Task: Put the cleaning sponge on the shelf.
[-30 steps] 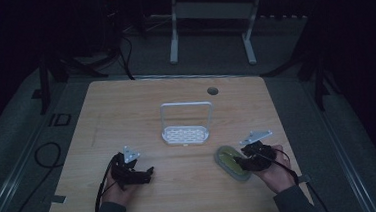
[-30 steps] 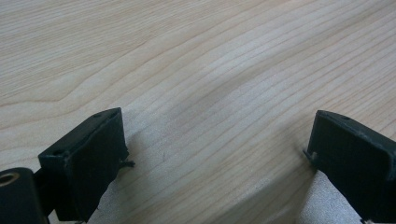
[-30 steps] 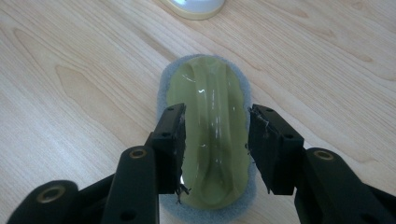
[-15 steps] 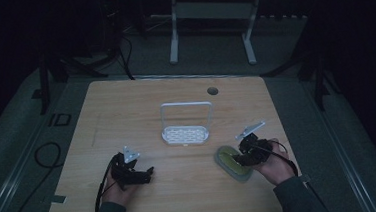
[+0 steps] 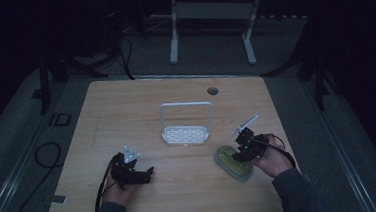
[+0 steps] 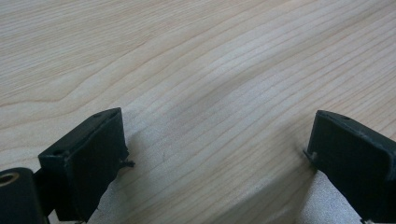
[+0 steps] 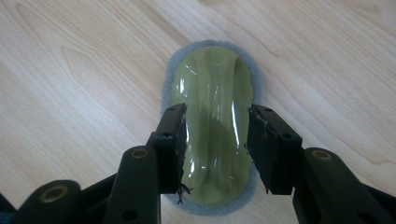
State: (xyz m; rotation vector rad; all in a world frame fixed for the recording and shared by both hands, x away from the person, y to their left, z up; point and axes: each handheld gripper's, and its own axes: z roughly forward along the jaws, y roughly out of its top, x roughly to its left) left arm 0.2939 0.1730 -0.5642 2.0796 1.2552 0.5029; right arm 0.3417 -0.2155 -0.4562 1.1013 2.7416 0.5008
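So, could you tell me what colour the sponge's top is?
Glossy olive-green on the sponge, with a grey rim; the right gripper view shows it best.

Over the last second the right hand-held gripper has shifted left and slightly toward the near edge, settling over the oval yellow-green sponge with a grey rim. Its jaws now stand on either side of the sponge's glossy top, and the person's right hand has followed it.
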